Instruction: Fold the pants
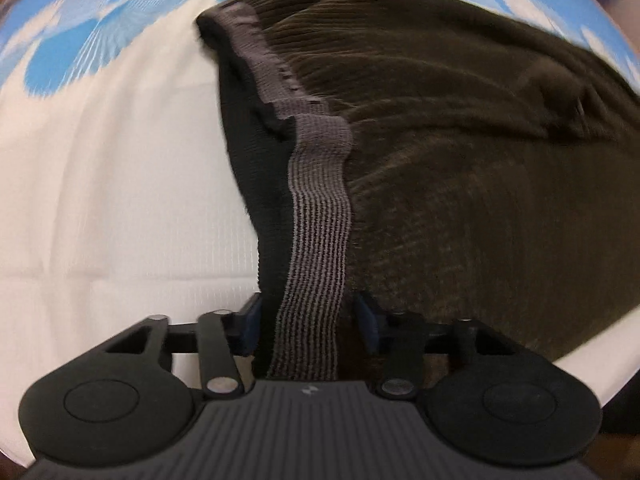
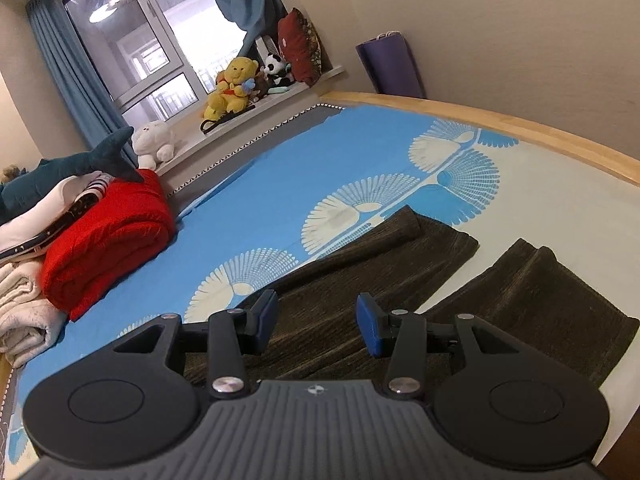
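Observation:
Dark brown corduroy pants lie on the bed. Their grey ribbed elastic waistband runs toward the left wrist camera and passes between the two fingers of my left gripper, whose jaws stand apart around the band. In the right wrist view the two pant legs stretch away over the sheet, with their hems at the far end. My right gripper is open and empty, hovering just above the nearer leg.
The bed sheet is blue and white with fan patterns. A red folded blanket and stacked linens sit at the left. Stuffed toys line the window sill. The wooden bed edge curves along the right.

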Demonstrator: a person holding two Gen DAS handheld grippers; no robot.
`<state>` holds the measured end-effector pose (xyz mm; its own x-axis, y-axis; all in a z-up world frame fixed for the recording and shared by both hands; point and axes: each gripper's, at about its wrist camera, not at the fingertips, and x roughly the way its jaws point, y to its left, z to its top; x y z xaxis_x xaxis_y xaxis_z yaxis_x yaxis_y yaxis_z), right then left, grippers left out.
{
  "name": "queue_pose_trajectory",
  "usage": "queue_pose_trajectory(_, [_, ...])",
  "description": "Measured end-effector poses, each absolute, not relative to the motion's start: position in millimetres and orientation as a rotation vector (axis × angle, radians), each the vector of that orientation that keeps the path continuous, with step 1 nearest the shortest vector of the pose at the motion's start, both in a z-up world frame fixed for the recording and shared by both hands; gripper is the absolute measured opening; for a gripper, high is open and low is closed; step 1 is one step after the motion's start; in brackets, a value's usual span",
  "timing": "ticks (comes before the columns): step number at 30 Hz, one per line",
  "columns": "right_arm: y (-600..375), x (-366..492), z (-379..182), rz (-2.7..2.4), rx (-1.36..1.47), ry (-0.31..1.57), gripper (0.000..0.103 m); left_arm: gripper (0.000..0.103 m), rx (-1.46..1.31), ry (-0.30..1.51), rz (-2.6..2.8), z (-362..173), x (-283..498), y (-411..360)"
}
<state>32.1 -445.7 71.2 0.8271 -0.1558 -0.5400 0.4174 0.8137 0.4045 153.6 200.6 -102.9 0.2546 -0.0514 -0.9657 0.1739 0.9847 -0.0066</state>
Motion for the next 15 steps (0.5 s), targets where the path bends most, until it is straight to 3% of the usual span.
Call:
queue_pose_trajectory(1, [-445.5, 31.9, 71.2, -0.326, 0.534, 0.512, 0.046, 0.038, 0.139, 1.297, -0.163, -99.7, 152.4, 198.2])
queue_pose_trajectory(2, [-445.8, 31.4, 71.0, -0.336, 0.531, 0.512, 0.046, 0.018, 0.155, 1.289, -0.166, -95.0, 150.8, 198.3])
queue_pose_trajectory(3, [-446.2, 30.5, 70.6, -0.346, 0.531, 0.512, 0.046, 0.017, 0.177, 1.289, -0.143, -89.8, 149.3, 200.3])
queue_pose_trajectory(4, [-447.1, 29.9, 70.0, -0.356, 0.533, 0.515, 0.046, 0.010, 0.206, 1.288, -0.129, -86.4, 146.6, 201.4])
queue_pose_trajectory(8, [-451.5, 28.1, 66.2, -0.382, 0.555, 0.532, 0.047, 0.010, 0.370, 1.336, -0.095, -95.9, 133.4, 201.1])
queue_pose_trajectory(10, [-450.6, 27.6, 65.2, -0.387, 0.536, 0.541, 0.046, 0.000, 0.423, 1.381, -0.025, -100.6, 131.4, 203.7])
queue_pose_trajectory(11, [-450.1, 27.3, 64.6, -0.392, 0.523, 0.548, 0.046, 0.000, 0.446, 1.398, 0.016, -103.3, 130.0, 207.0])
queue_pose_trajectory(15, [-448.5, 25.5, 61.8, -0.385, 0.508, 0.571, 0.046, 0.008, 0.201, 1.230, -0.069, -65.7, 131.5, 214.8])
